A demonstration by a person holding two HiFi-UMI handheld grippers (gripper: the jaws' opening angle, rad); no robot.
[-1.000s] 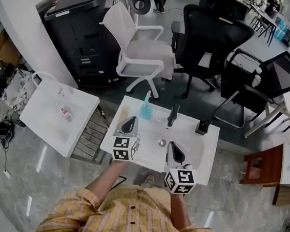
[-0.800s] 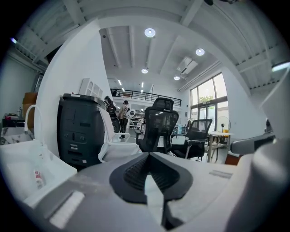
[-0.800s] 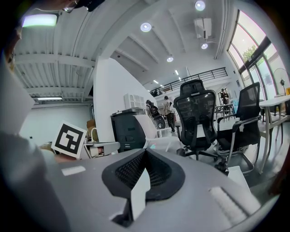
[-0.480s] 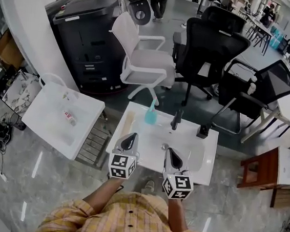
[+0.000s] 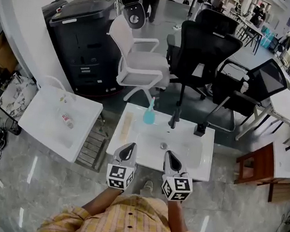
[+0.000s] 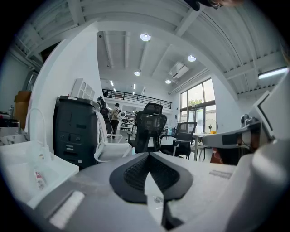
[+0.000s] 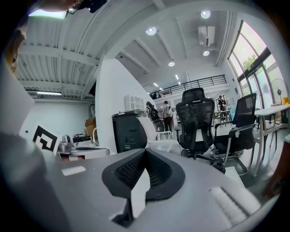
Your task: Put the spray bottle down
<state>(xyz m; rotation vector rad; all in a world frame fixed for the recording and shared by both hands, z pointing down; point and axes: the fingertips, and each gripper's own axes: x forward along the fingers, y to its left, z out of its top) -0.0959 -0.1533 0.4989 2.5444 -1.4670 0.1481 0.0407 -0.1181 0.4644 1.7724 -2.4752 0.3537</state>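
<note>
1. Left gripper (image 5: 128, 147): I see it near the front edge of the sink, on the left side. In the left gripper view its jaws meet pad to pad and there is nothing between them.
2. Right gripper (image 5: 169, 155): it is just to the right of the left one, also over the near edge of the sink. The right gripper view shows me the jaws pressed together and holding nothing.
3. Spray bottle (image 5: 149, 112): teal, and standing upright on the far left rim of the sink. It is well apart from both grippers, and neither of them touches it.
4. Sink (image 5: 202, 162): a white rectangular unit in the centre of the head view, with a drain (image 5: 163, 146) in the bowl.
5. Faucet (image 5: 174, 119): dark, on the far rim just to the right of the spray bottle.
6. Small black dispenser (image 5: 201, 128): at the far right corner of the sink.
7. White tub (image 5: 40, 127): to the left of the sink, with a small clear bottle (image 5: 66, 120) lying inside it.
8. Black printer (image 5: 83, 39): far left, against the white wall.
9. White office chair (image 5: 138, 60): beyond the sink, with black office chairs (image 5: 204, 47) to its right.
10. Wooden stool (image 5: 255, 168): to the right of the sink.
</note>
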